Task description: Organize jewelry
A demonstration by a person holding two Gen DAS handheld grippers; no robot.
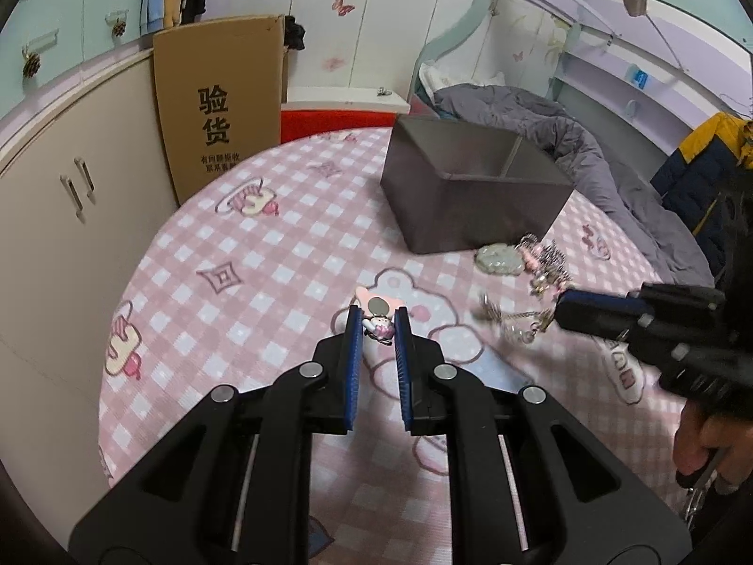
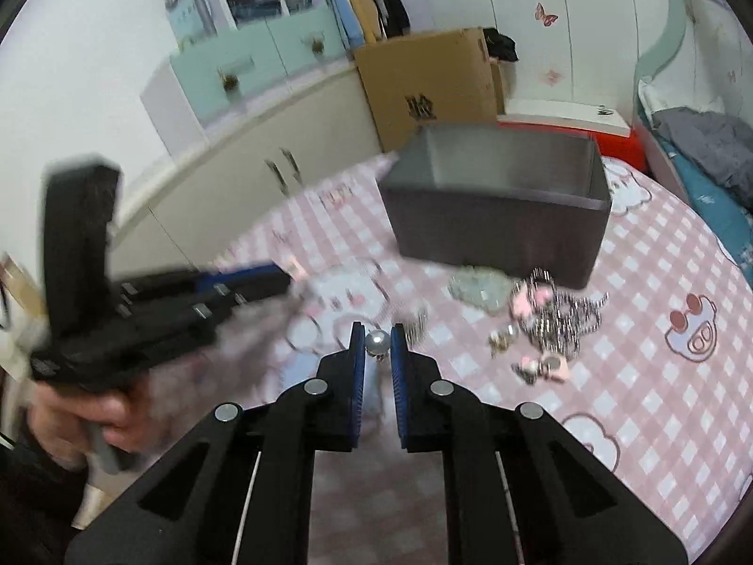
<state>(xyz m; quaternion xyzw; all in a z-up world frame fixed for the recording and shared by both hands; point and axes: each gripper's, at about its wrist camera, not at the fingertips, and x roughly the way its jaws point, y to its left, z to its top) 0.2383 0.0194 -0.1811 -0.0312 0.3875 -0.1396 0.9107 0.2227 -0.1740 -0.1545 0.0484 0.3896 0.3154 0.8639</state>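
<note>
The small pink charm (image 1: 380, 325) sits between the tips of the left gripper (image 1: 379, 329), whose fingers are clenched on it. It is a short, chunky piece with no clear long axis, and a round grey disc on it faces up, just past the fingertips. The pink backing seems to reach a little forward of the tips.

The right gripper (image 2: 378, 343) has its fingers closed on a round pearl-like bead (image 2: 378, 343), right at the tips. In the left wrist view a thin keychain (image 1: 510, 320) hangs out from these fingers and trails sideways. It is blurred, so I cannot tell how it lies or if it still touches the bed.

The rest of the jewelry pile (image 2: 555, 320) lies to the right of the right fingers and a little ahead, on the pink checked bed cover (image 1: 263, 254). A pale green piece (image 2: 477, 289) is at its near-left edge, just before the box.

The dark grey storage box (image 1: 470, 188) stands ahead of both pairs of fingers, open at the top, with a divider inside. From the left fingers it lies ahead and to the right; from the right fingers it lies nearly straight ahead. I judge that both hands now carry a piece and the coming move is forward and up over the near wall of the box. The right hand looks a little nearer to it. The dangling chain could catch on the rim.
</note>
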